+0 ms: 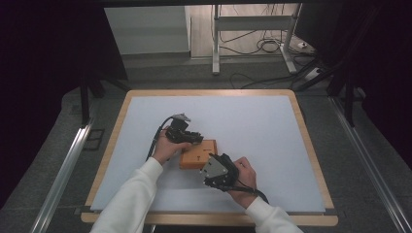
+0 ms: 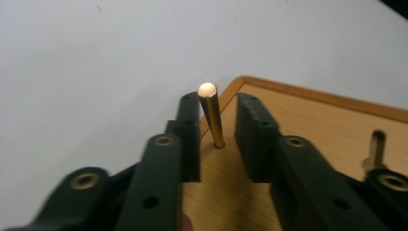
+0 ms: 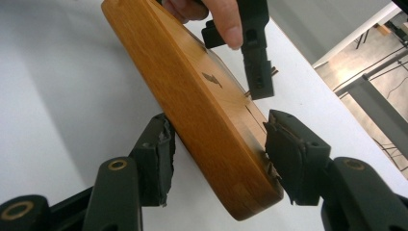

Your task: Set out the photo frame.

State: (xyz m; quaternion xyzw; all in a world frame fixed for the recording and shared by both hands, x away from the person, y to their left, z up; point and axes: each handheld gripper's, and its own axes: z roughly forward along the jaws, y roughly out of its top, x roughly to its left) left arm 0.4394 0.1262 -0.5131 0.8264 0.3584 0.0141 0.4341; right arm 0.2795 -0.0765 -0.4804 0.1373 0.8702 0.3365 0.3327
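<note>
An orange-brown wooden block (image 1: 197,156) lies on the white mat in front of the person. A brass pin (image 2: 211,115) stands upright in a hole near the block's corner, and a second pin (image 2: 377,147) stands farther right, blurred. My left gripper (image 1: 197,138) reaches over the block's far edge. Its jaws (image 2: 216,125) straddle the brass pin with a gap on the right side, so it is open. My right gripper (image 1: 210,164) is at the block's near edge. In the right gripper view its pads (image 3: 163,144) press on both broad faces of the block (image 3: 192,91), which sits tilted.
The white mat (image 1: 252,126) covers a table with a light wooden rim (image 1: 311,145). Beyond the far edge stand metal frame legs (image 1: 215,43) and loose cables (image 1: 262,46) on the floor. Rails run along both sides of the table.
</note>
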